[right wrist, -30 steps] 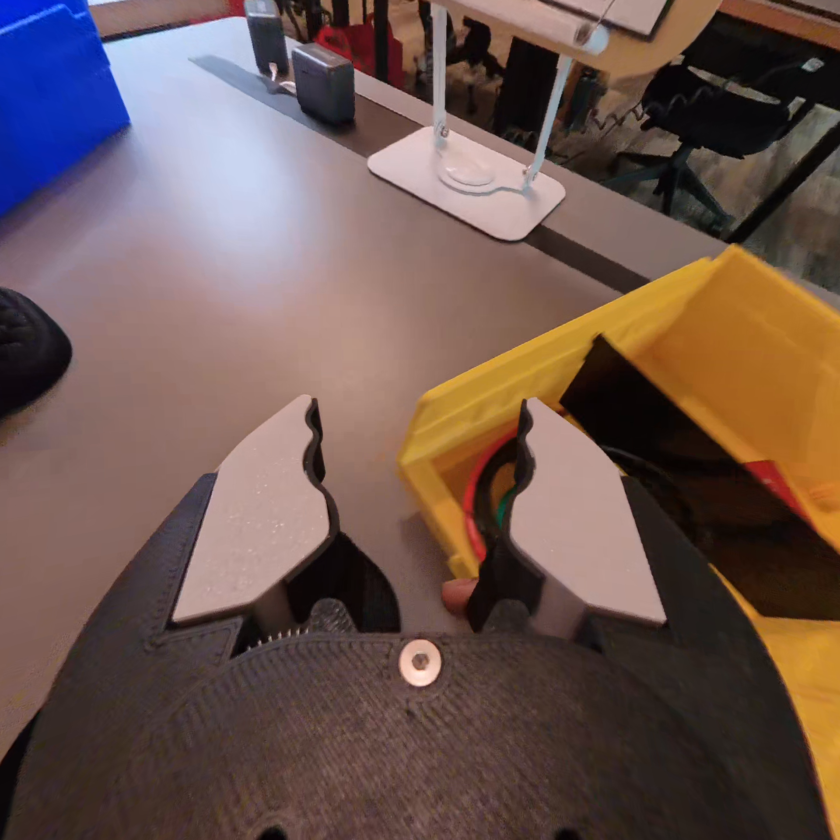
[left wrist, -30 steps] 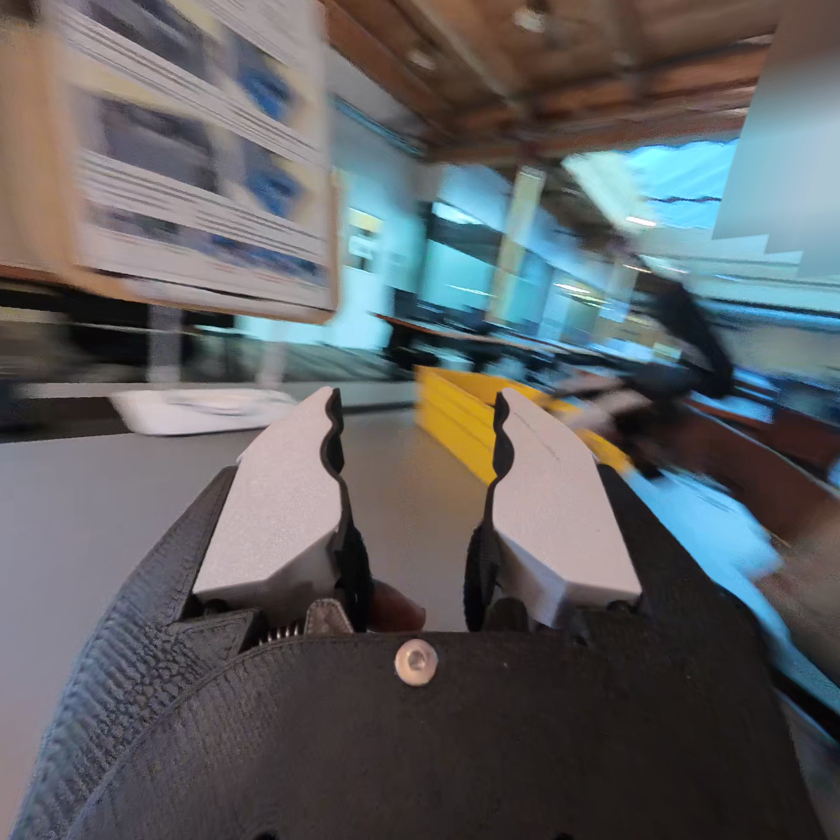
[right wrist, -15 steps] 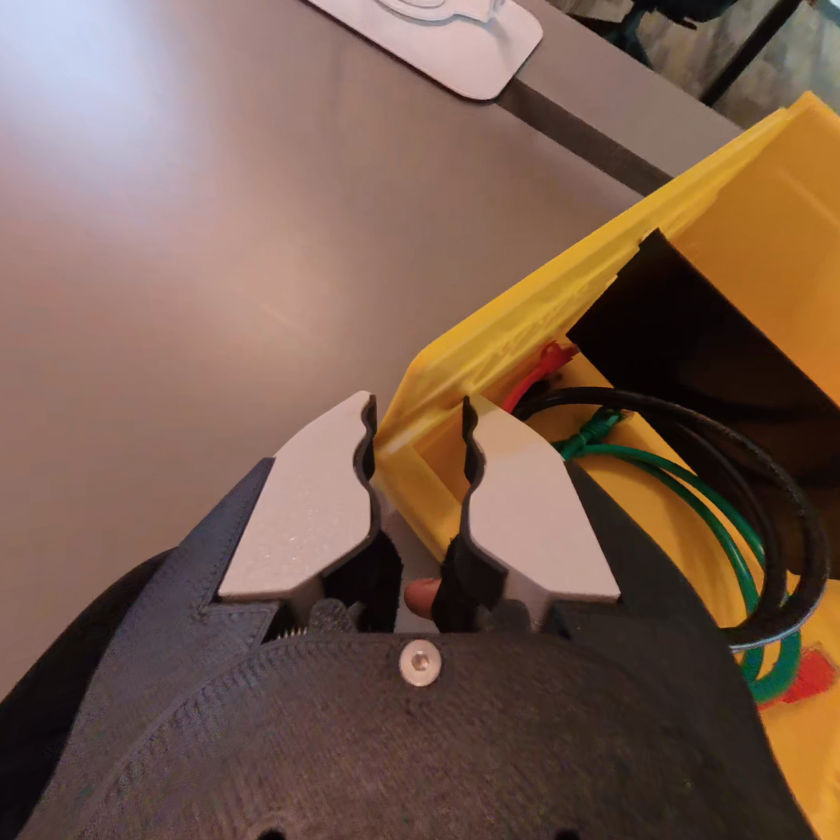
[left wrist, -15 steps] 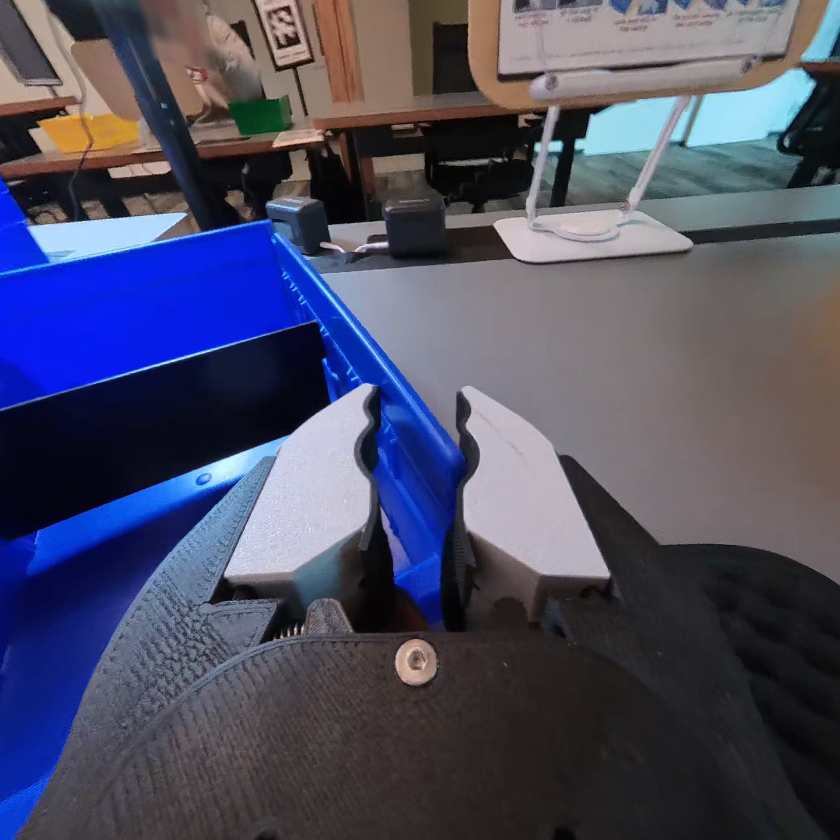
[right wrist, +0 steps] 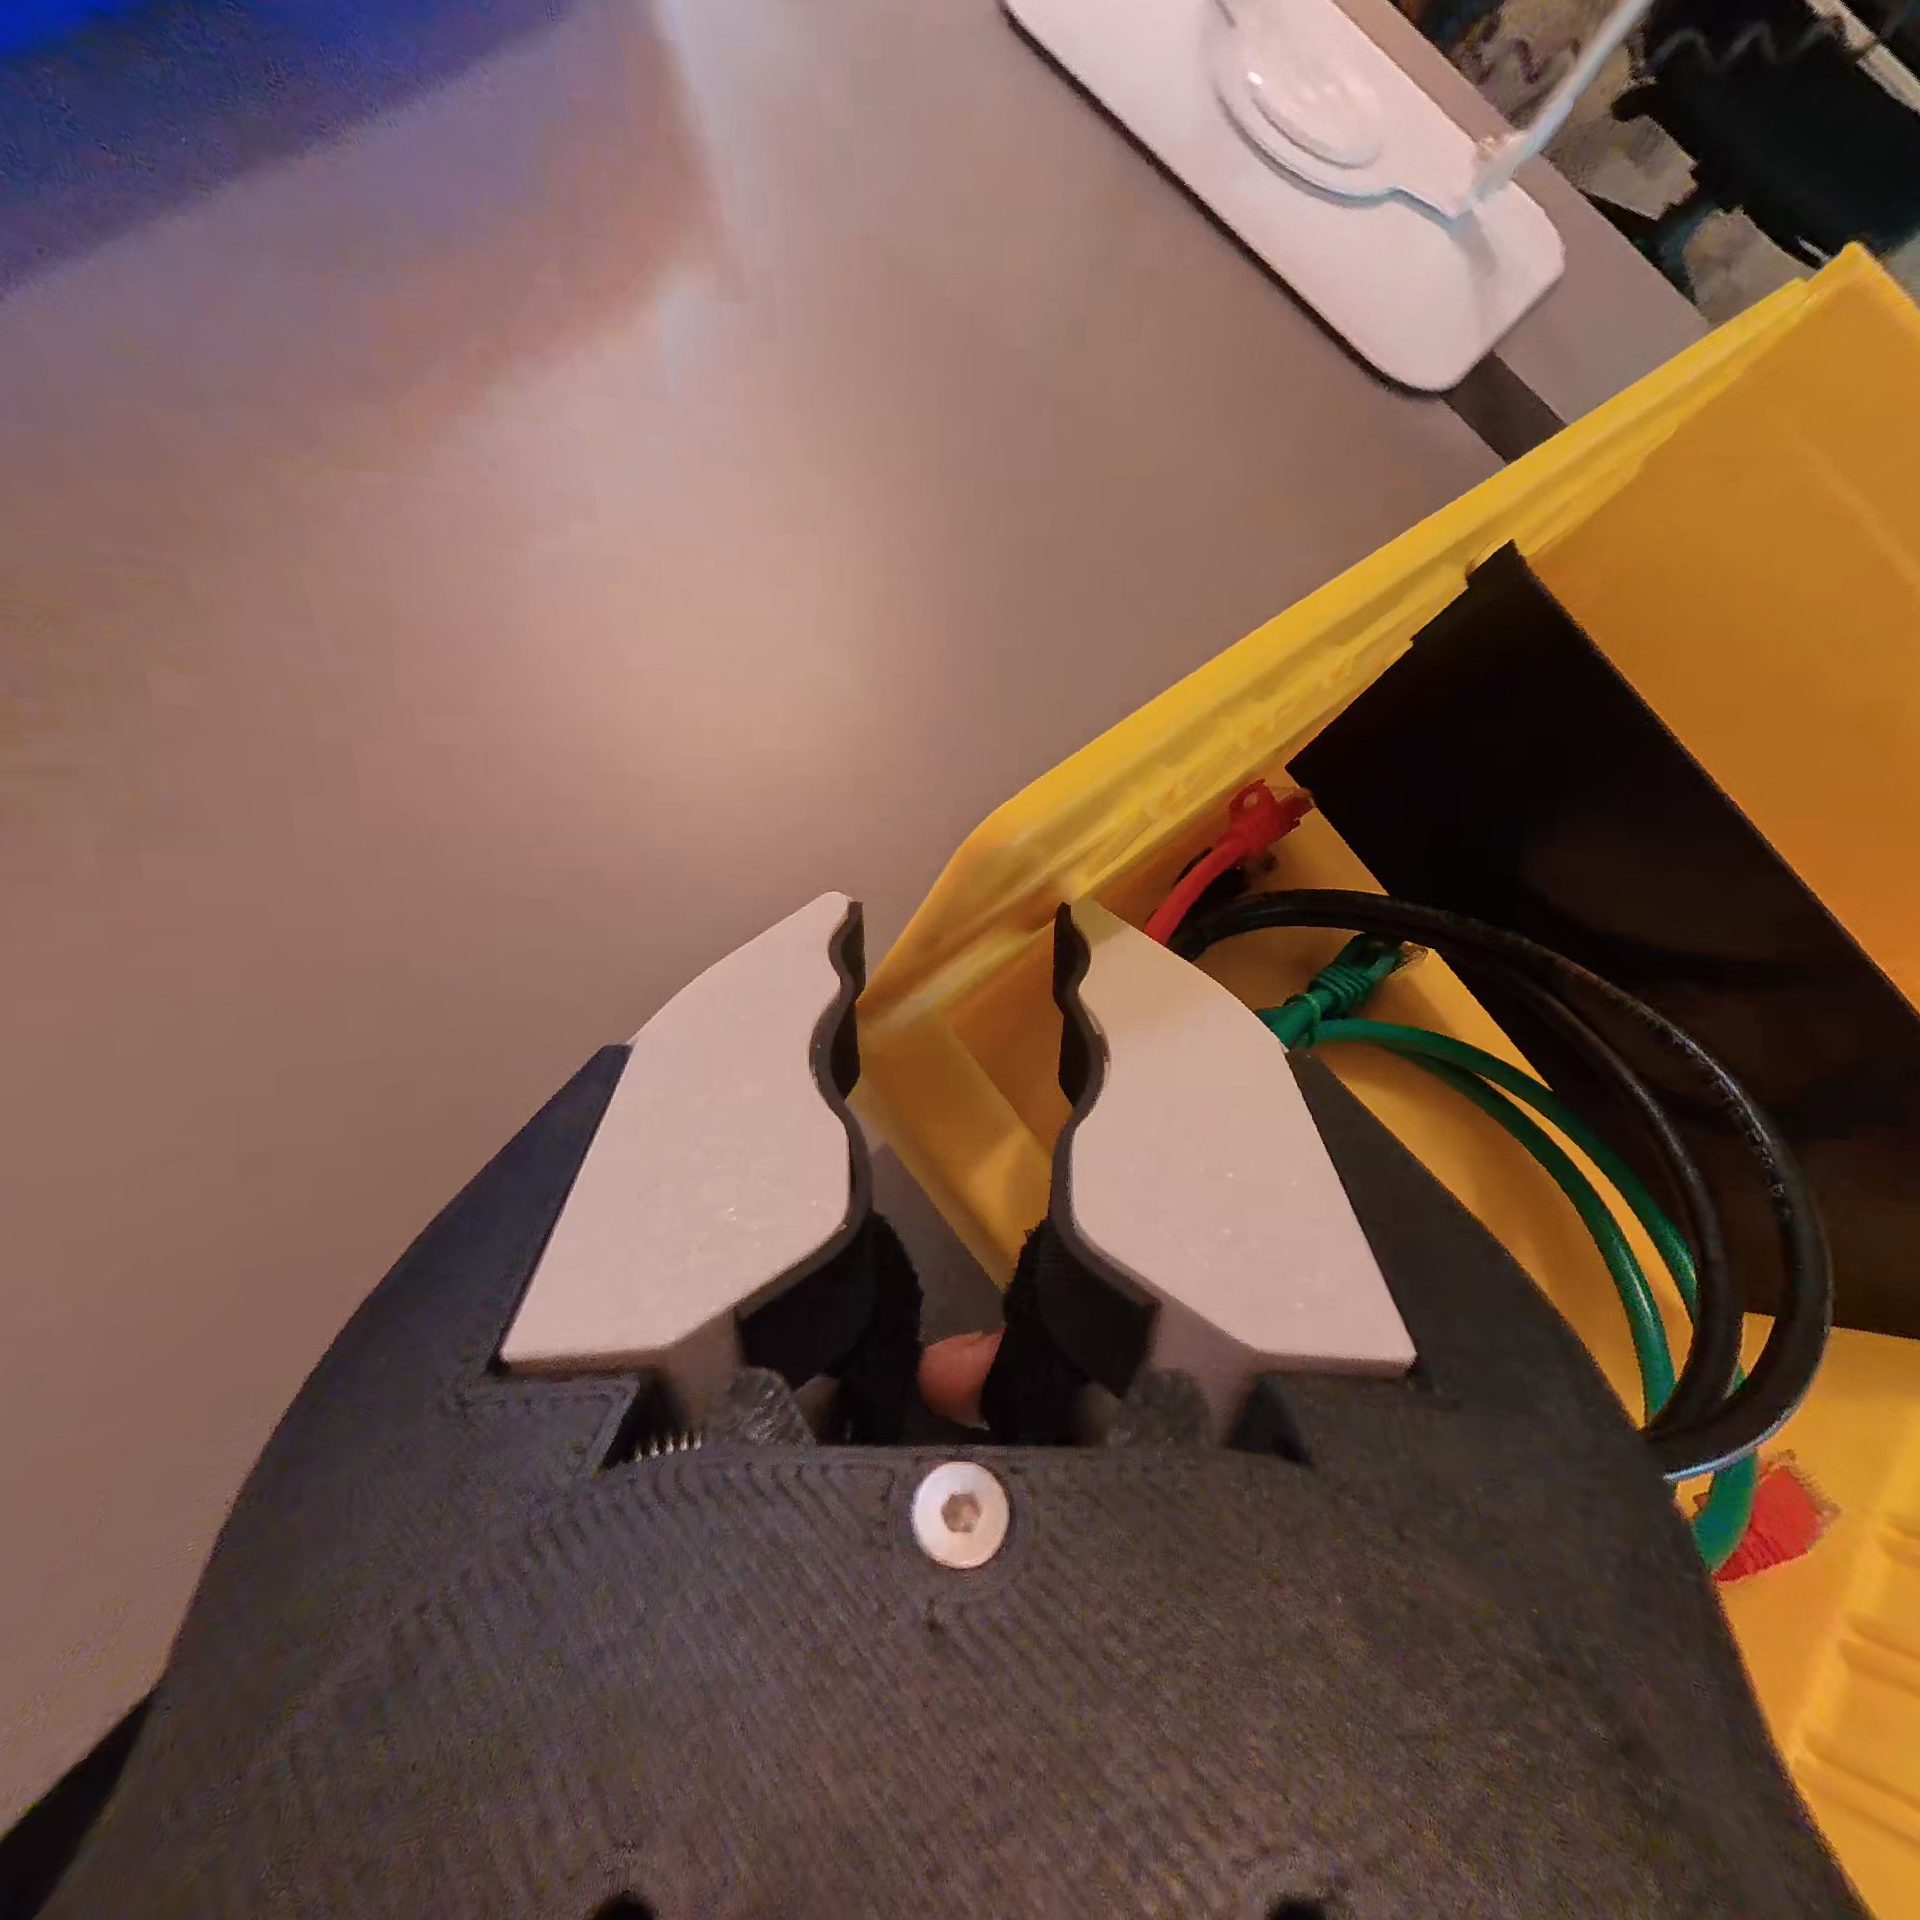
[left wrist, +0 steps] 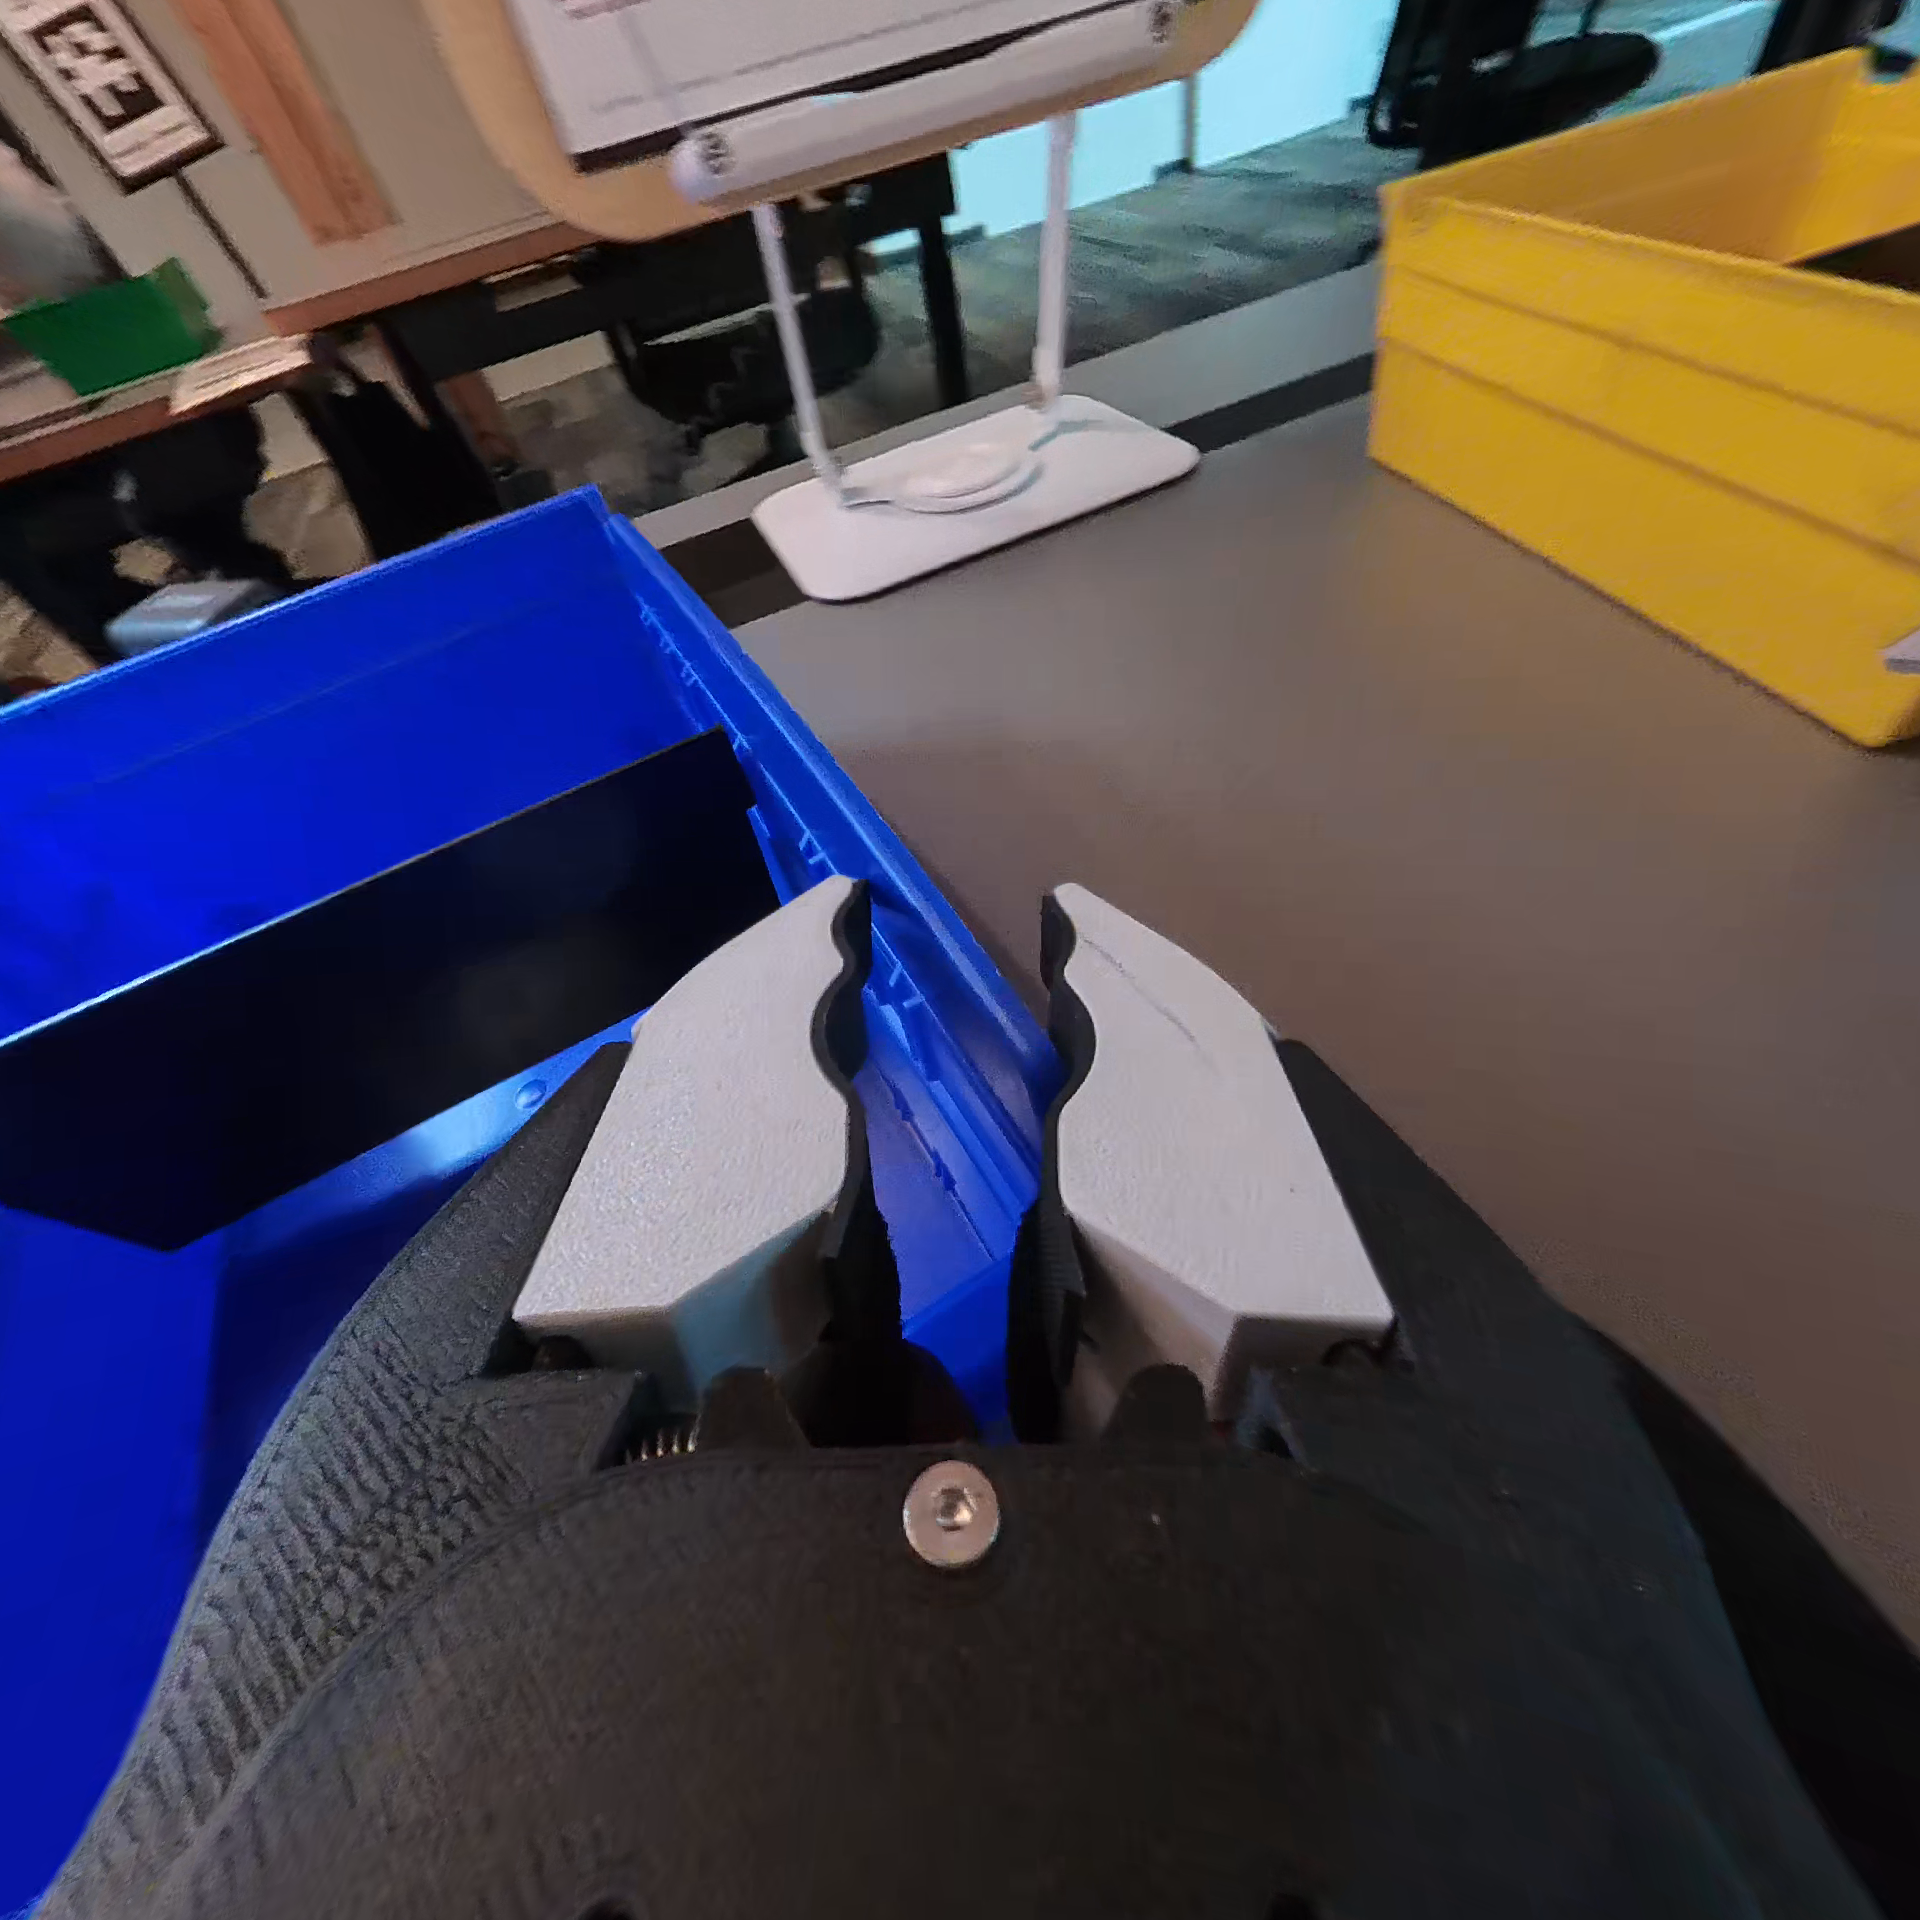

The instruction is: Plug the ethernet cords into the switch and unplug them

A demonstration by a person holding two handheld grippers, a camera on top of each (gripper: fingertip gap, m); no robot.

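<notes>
The left gripper (left wrist: 951, 904) is closed on the right wall of the blue bin (left wrist: 395, 665); the right gripper (right wrist: 956, 914) clamps the yellow bin (right wrist: 1195, 758) at its near corner. At 3 o'clock of it, green (right wrist: 1507, 1070), black (right wrist: 1621, 987) and red (right wrist: 1205, 883) ethernet cords lie coiled inside, on the grey surface (right wrist: 520, 623)

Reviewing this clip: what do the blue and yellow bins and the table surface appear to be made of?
Blue bin: likely moulded plastic, glossy, with ribbed rim.
Yellow bin: same look, stepped moulded walls, smooth sheen.
Table: smooth grey top, probably laminate; soft reflections, no grain.
</notes>
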